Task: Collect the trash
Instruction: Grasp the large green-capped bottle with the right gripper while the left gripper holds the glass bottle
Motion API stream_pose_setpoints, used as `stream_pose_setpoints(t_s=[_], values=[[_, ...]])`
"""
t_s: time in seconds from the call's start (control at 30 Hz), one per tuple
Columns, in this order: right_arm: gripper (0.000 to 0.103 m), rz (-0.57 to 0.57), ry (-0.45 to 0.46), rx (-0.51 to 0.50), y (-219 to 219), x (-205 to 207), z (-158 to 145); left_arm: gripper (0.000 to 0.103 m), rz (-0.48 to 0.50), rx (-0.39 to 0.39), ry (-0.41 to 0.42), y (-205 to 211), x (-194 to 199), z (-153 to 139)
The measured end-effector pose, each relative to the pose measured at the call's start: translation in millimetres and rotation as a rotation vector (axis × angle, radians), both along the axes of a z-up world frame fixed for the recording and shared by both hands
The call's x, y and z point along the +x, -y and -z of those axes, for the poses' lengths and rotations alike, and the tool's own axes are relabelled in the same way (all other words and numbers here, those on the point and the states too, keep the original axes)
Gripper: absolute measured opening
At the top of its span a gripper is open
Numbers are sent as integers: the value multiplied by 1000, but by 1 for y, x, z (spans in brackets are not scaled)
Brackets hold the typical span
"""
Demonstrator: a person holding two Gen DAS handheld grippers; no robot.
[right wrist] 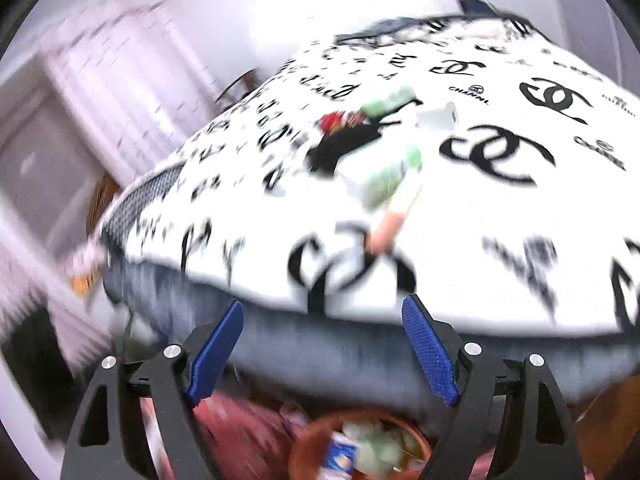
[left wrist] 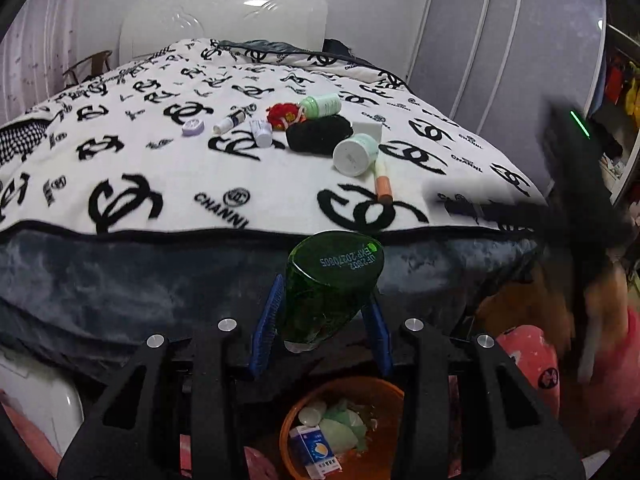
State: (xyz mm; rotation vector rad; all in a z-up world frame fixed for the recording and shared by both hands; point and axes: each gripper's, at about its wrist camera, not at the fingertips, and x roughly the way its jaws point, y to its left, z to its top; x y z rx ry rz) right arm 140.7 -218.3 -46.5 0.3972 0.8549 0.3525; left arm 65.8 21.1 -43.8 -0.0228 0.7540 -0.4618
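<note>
My left gripper [left wrist: 324,292] is shut on a dark green glass bottle [left wrist: 332,276], held bottom-forward in front of the bed's edge, above an orange bin [left wrist: 396,396]. The bin holds a blue-and-white box and pale green trash. On the logo-print blanket [left wrist: 120,152] lie a white-and-green jar [left wrist: 355,155], a green bottle [left wrist: 322,106], a red item [left wrist: 282,114], a black cloth [left wrist: 318,134], white tubes [left wrist: 234,120], a lilac case [left wrist: 193,127] and an orange-capped tube [left wrist: 383,184]. My right gripper [right wrist: 324,304] stands open with nothing between its fingers, above the bin [right wrist: 316,426]; its view is blurred.
The bed's blue-grey side [left wrist: 120,280] drops to the floor just behind the bin. A pink object [left wrist: 528,356] sits right of the bin and a white one [left wrist: 40,400] at the lower left. A grey wardrobe [left wrist: 500,40] stands at the right, a wooden chair [left wrist: 92,64] behind the bed.
</note>
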Motion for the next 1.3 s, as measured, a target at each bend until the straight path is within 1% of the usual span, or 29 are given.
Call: stream_pose_setpoints(t_s=[0.07,0.1,0.13,0.17,0.2,0.23,0.3,0.37,0.43,0.47,0.57,0.6,0.67,0.7,0.87,0.97,1.0,1.07,1.13,1.17,1.2,1.3], values=[[78,17,-56,83,2,37,-5,39,1,-6,-10,-4,0,4],[78,28,-79,109,0,51,-5,39,1,-10,-15,-6,1,6],[77,57,-127,145,1,72,-3,39,0,-13,-19,-7,1,8],[74,77,-149,166,2,79,-1,39,-1,-18,-23,-9,3,10],[74,101,-181,189,3,93,3,39,-3,-23,-27,-12,4,12],[74,116,-202,195,1,99,4,39,-4,-26,-29,-14,4,13],[73,152,-259,193,-1,111,16,39,-3,-44,-41,-19,7,15],[72,174,-290,191,-1,120,25,39,-1,-55,-49,-23,8,18],[71,204,-282,179,-2,125,30,39,6,-62,-53,-25,9,20],[70,222,-275,155,-3,129,31,39,10,-67,-57,-26,9,21],[69,274,-273,114,-3,141,35,39,10,-67,-61,-28,9,23],[69,289,-278,118,-2,144,36,39,9,-68,-63,-29,9,23],[69,333,-301,191,7,150,42,39,6,-73,-65,-31,8,23],[69,348,-312,208,9,154,44,39,4,-71,-64,-32,7,23],[70,372,-346,202,8,167,49,39,-4,-69,-70,-33,5,23],[74,385,-357,182,4,175,52,39,-7,-64,-73,-33,4,24],[77,386,-360,181,4,177,52,39,-7,-66,-76,-33,4,24],[77,395,-364,172,2,179,52,39,-9,-65,-79,-34,4,26],[69,407,-367,157,3,177,51,39,-12,-63,-86,-34,5,28],[68,404,-367,163,4,176,51,39,-12,-64,-91,-34,5,29],[64,401,-364,165,5,175,51,39,-14,-64,-94,-35,5,30],[59,385,-350,161,7,166,46,39,-21,-58,-96,-36,6,30]])
